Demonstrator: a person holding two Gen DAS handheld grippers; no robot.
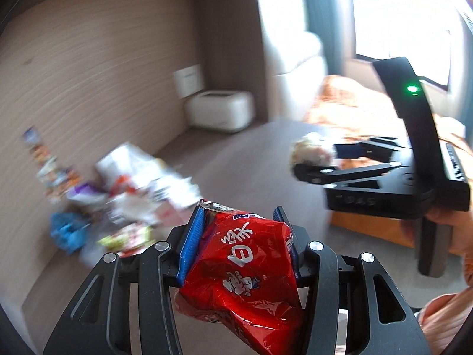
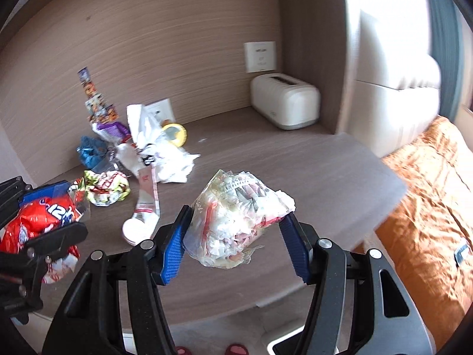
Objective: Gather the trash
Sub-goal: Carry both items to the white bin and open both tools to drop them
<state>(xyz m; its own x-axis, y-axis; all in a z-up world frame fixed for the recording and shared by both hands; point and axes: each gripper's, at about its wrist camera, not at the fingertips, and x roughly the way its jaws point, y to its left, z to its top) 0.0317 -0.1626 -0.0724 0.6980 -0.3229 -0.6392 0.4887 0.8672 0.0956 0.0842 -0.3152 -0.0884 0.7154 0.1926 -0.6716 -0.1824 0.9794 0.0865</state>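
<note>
My left gripper (image 1: 241, 211) is shut on a crumpled red snack bag (image 1: 242, 269), pinched between its blue pads above the brown desk (image 1: 251, 159). That same red bag (image 2: 35, 222) shows at the left edge of the right wrist view, in the left gripper (image 2: 44, 207). My right gripper (image 2: 236, 210) is shut on a clear plastic bag stuffed with crumpled wrappers (image 2: 239, 219), lifted off the desk (image 2: 325, 171). From the left wrist view the right gripper (image 1: 313, 159) appears at the right with that bundle (image 1: 310, 148) at its tips.
A heap of wrappers, tissue and a blue bag (image 2: 142, 153) lies at the desk's back left, with a white disc (image 2: 136, 227) nearer. A white toaster (image 2: 285, 100) stands in the back corner. An orange bedspread (image 2: 428, 207) lies to the right beyond the desk edge.
</note>
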